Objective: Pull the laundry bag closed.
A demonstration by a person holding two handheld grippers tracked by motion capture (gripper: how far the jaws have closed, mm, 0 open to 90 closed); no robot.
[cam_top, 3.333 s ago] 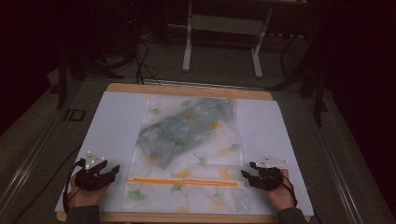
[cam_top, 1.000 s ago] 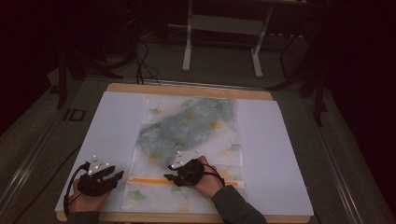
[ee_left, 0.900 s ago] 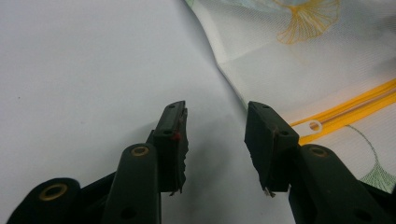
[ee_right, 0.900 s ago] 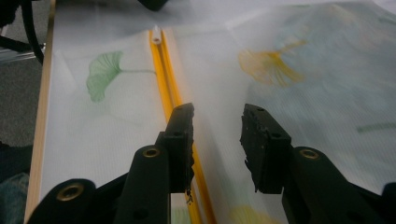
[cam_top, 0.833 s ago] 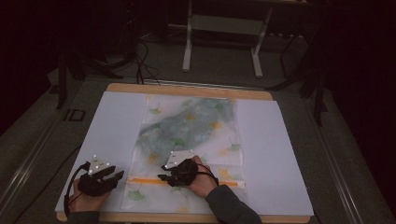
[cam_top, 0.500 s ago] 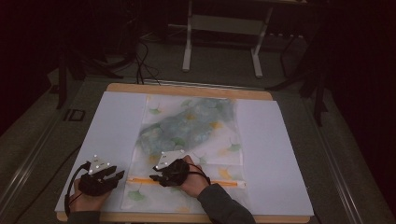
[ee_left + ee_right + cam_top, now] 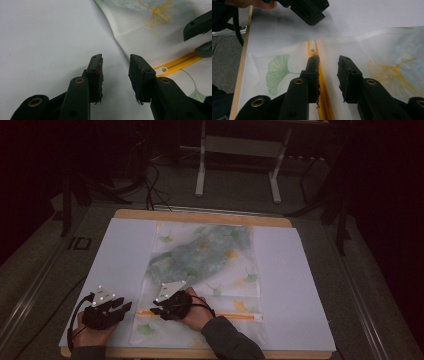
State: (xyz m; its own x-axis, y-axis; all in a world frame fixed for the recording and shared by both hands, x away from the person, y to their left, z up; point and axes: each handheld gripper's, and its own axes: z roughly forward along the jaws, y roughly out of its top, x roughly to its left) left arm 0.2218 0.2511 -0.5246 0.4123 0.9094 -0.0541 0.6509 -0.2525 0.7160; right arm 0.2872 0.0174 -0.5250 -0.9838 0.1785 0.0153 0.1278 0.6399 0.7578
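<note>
A translucent zip pouch (image 7: 220, 270) printed with ginkgo leaves lies flat on white paper, with a blue-green cloth (image 7: 200, 255) inside it. Its orange zipper strip (image 7: 230, 316) runs along the near side. My right gripper (image 7: 156, 311) is open and low over the strip's left end (image 7: 312, 50), one finger (image 7: 313, 65) right above the strip (image 7: 323, 100). My left gripper (image 7: 124, 306) rests open on the paper just left of the pouch's edge (image 7: 117, 40), nothing between its fingers (image 7: 96, 67). In the left gripper view the strip's end (image 7: 165, 69) lies just right of the jaws.
The white paper (image 7: 120, 255) covers a wooden table (image 7: 200, 214) whose edges show at front and back. A metal stand (image 7: 237, 150) and cables sit on the dark floor beyond. The right gripper's jaws (image 7: 200, 32) show close by in the left gripper view.
My right gripper has travelled left along the orange strip from the pouch's right side to its left end. The left gripper has stayed where it was.
</note>
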